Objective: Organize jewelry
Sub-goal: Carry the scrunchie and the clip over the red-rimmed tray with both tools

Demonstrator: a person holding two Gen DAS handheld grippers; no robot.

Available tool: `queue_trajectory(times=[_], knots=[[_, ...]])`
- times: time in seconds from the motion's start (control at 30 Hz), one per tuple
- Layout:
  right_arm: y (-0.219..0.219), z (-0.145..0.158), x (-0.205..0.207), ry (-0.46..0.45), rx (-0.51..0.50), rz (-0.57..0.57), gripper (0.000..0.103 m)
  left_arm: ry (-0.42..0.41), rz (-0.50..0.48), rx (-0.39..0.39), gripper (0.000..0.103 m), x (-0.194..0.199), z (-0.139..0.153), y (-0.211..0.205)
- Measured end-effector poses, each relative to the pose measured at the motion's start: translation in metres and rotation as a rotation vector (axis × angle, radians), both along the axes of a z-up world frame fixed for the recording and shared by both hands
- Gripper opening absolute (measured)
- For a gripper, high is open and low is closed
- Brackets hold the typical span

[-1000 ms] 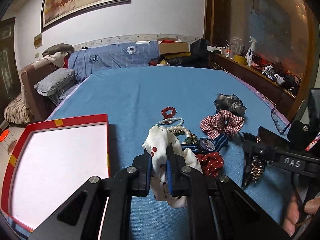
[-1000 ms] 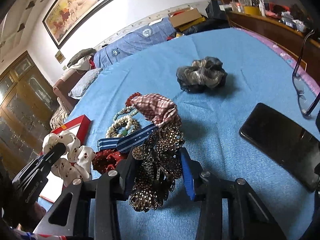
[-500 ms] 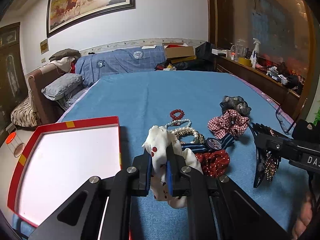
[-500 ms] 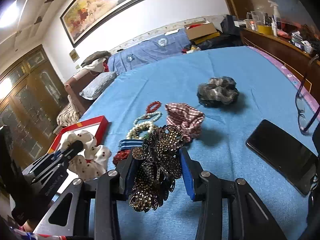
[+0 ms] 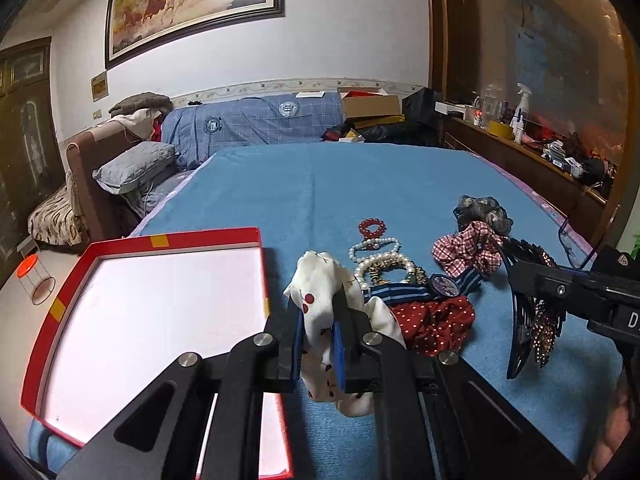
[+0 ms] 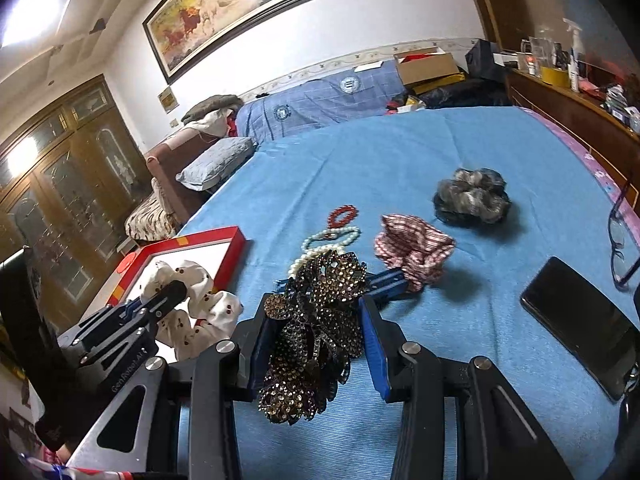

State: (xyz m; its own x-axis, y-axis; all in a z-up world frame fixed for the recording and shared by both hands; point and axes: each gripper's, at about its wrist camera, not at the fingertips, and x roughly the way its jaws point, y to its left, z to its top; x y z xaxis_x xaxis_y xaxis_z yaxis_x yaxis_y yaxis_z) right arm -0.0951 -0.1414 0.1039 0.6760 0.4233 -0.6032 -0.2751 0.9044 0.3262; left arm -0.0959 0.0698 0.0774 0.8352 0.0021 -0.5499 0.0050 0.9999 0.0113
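My left gripper (image 5: 318, 312) is shut on a white cherry-print scrunchie (image 5: 320, 288), held above the blue cloth beside the red-rimmed white tray (image 5: 256, 240); it also shows in the right wrist view (image 6: 188, 312). My right gripper (image 6: 316, 308) is shut on a dark rhinestone hair clip (image 6: 316, 320), lifted off the cloth; the clip also shows in the left wrist view (image 5: 540, 324). On the cloth lie a red bead bracelet (image 5: 373, 227), pearl bracelets (image 5: 376, 256), a striped-band watch (image 5: 442, 284), a red dotted scrunchie (image 5: 432, 320), a plaid scrunchie (image 6: 416, 248) and a grey scrunchie (image 6: 472, 196).
A black phone (image 6: 584, 320) and purple glasses (image 6: 618, 240) lie at the right of the blue cloth. A sofa with pillows (image 5: 136, 168) stands to the left. A wooden sideboard with bottles (image 5: 540, 152) runs along the right.
Both grippers have risen with their loads and both views have pulled back. The rhinestone clip has come up off the pile. The left gripper sits nearer the tray.
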Motion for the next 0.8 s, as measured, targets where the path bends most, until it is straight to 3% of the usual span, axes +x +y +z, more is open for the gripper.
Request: queue_trajectory(times=[0.37,0.8], knots=[[0.041,0.005,0.010,-0.001,-0.021,0.072,0.045,0.001,0.051,-0.035,0.012,-0.003,0.003,0.029],[0.133,0.012,0.026,-0.046,-0.141,0.204,0.045,-0.017,0.235,-0.062,0.012,-0.008,0.010,0.120]])
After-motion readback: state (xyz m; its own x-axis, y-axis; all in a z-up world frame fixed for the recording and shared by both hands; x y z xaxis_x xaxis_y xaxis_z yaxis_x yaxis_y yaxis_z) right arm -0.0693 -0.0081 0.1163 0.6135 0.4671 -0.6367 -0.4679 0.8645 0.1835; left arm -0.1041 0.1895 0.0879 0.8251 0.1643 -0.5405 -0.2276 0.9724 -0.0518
